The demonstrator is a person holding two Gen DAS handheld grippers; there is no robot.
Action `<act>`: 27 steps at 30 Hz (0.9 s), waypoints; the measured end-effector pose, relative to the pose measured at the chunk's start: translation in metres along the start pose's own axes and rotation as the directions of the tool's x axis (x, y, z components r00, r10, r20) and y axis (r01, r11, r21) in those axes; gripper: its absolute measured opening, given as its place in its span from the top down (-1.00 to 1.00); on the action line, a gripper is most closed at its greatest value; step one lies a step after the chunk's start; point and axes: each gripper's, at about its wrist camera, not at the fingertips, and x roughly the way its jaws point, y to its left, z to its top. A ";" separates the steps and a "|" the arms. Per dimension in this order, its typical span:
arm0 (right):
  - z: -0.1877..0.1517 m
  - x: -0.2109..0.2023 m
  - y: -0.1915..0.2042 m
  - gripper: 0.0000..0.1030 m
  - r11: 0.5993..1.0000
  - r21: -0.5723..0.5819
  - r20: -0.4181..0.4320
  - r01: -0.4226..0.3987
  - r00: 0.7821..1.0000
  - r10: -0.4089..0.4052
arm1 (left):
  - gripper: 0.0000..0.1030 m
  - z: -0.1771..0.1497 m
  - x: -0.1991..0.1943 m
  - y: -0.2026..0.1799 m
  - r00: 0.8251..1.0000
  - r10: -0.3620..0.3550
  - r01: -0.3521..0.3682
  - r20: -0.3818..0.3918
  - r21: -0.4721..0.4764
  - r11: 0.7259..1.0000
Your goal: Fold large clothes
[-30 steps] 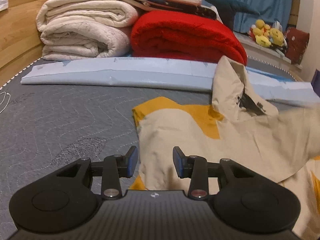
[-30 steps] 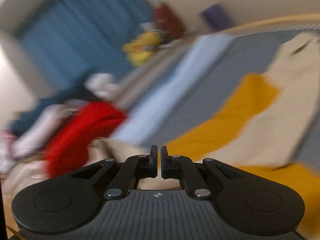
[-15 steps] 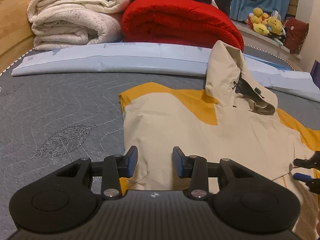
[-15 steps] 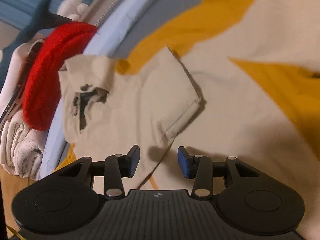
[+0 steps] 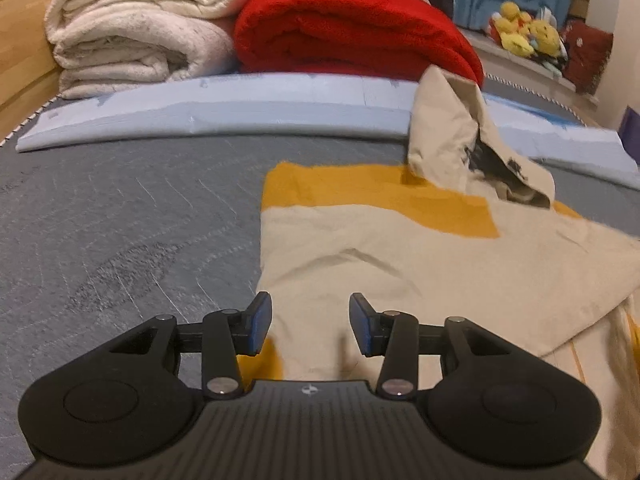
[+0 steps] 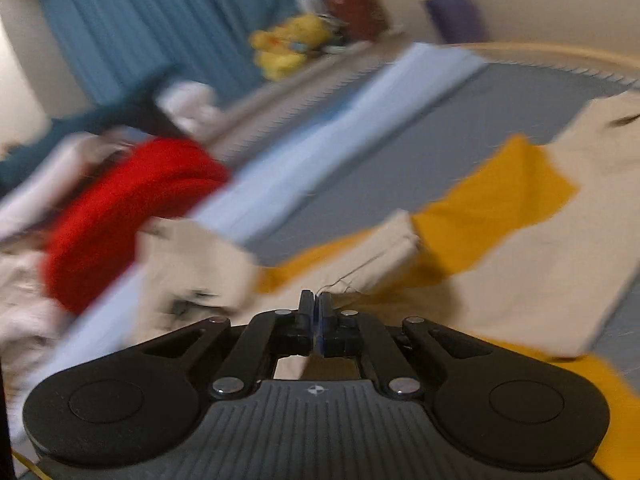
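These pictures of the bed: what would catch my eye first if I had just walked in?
Probably the beige hooded jacket with mustard-yellow panels, spread on the grey quilted mattress. Behind it lies a bright red folded blanket, next to rolled cream-white blankets. In the foreground, the left gripper hovers open over the jacket's edge.

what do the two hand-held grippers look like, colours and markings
Both match. The left hand-held gripper has a black ribbed body with a small round emblem, two round side discs, silver pivot screws and black fingers with blue pads. The right hand-held gripper is the same build; only a sliver of blue shows.
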 end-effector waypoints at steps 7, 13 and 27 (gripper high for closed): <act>-0.001 0.017 -0.025 0.89 0.992 0.069 -0.069 0.107 0.992 -0.102 | 0.08 -0.022 0.035 0.010 0.982 -0.049 0.036 -0.183 -0.069 0.997; -0.024 0.052 -0.018 0.50 0.999 0.039 -0.297 -0.037 0.954 0.047 | 0.08 -0.030 0.040 0.006 0.980 0.005 -0.013 -0.198 -0.036 0.999; -0.024 0.035 0.015 0.45 0.984 -0.174 -0.271 -0.026 0.962 -0.022 | -0.11 -0.019 0.003 -0.019 0.995 -0.053 0.053 -0.086 0.001 0.999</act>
